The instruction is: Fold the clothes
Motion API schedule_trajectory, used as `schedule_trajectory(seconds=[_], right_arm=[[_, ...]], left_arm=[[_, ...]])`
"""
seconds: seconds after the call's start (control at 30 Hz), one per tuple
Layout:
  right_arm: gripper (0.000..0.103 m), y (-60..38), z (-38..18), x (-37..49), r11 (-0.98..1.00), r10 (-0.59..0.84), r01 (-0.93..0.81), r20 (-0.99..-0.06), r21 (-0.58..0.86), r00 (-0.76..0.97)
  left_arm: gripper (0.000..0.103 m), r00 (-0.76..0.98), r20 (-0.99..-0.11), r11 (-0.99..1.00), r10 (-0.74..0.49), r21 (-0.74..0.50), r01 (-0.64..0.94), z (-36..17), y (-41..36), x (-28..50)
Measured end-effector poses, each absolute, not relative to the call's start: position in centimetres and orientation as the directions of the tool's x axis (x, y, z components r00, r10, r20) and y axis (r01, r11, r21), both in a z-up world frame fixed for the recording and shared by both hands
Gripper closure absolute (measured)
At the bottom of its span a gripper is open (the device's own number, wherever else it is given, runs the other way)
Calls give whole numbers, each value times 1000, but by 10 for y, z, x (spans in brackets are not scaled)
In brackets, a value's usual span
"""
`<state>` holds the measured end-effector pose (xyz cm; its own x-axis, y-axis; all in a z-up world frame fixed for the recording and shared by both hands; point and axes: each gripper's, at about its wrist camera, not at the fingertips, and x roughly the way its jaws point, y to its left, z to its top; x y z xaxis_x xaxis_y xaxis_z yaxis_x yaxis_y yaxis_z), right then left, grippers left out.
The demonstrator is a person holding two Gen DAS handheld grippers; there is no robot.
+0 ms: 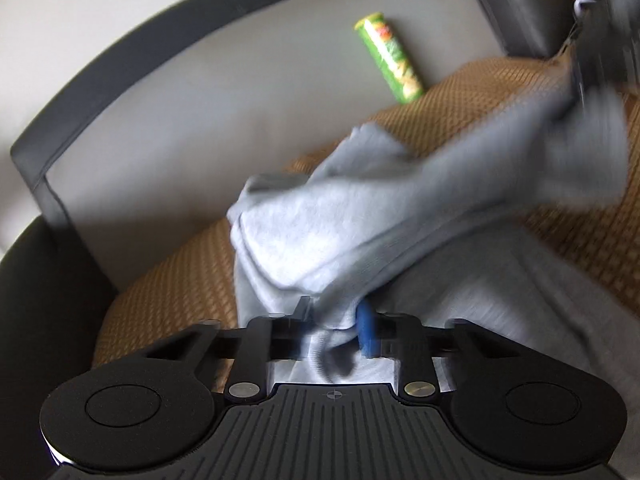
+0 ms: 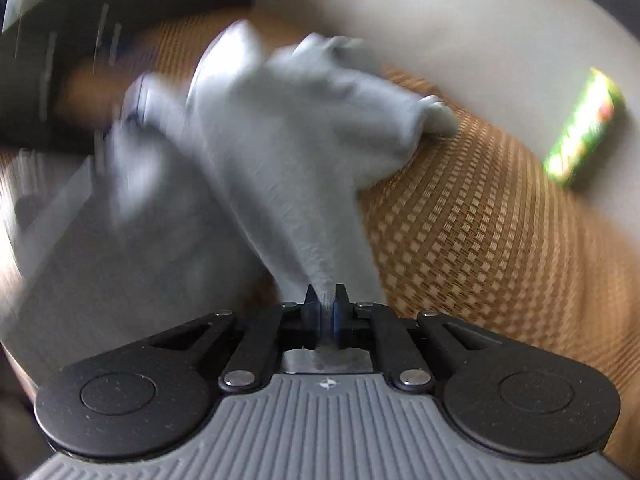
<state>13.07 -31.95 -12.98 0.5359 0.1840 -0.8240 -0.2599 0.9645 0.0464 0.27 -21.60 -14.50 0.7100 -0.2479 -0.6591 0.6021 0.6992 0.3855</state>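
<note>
Ahead of my left tool (image 1: 334,330) and up to its right, a green snack tube (image 1: 389,58) lies on the pale grey sofa back (image 1: 180,120), well apart from the cloth. Nothing stands between my tools and the woven brown seat mat (image 1: 460,96). The grey garment (image 1: 320,232) is bunched and lifted over the mat, stretched between both tools; its soft knit looks blurred. My left tool is clenched on a gathered fold, blue pad pressed against it. My right tool (image 2: 326,312) is clamped tight on a thin edge of the same garment.
</note>
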Motion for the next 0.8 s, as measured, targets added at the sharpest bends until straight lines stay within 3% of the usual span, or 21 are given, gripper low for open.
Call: schedule_trajectory(seconds=[0.2,0.37,0.43,0.6,0.63,0.7,0.8], right_arm=[[97,-374,-48,145,935,312,-89,-681,342,662],[97,-397,-50,126,739,505,83,-631,669,589],[97,-393,-59,105,621,604,111,-564,776,564],[97,-371,-75,57,316,765,48,-284,948,578],[94,-368,-85,53,340,751,76,-319,937,578],[92,-363,-114,48,386,725,179,-417,905,548],[87,-352,-173,44,438,717,354,-558,826,417]], left_arm=[[88,752,-612,796,-246,315,516,-134,-196,4],[88,779,-582,872,-234,228,433,-124,-171,7],[88,778,-582,902,-236,168,399,-123,-157,9],[83,753,-611,949,-245,8,315,-127,-132,19],[80,746,-623,954,-236,-2,300,-129,-130,21],[63,727,-648,960,-230,-26,280,-132,-124,25],[52,698,-674,960,-242,-60,275,-134,-114,26]])
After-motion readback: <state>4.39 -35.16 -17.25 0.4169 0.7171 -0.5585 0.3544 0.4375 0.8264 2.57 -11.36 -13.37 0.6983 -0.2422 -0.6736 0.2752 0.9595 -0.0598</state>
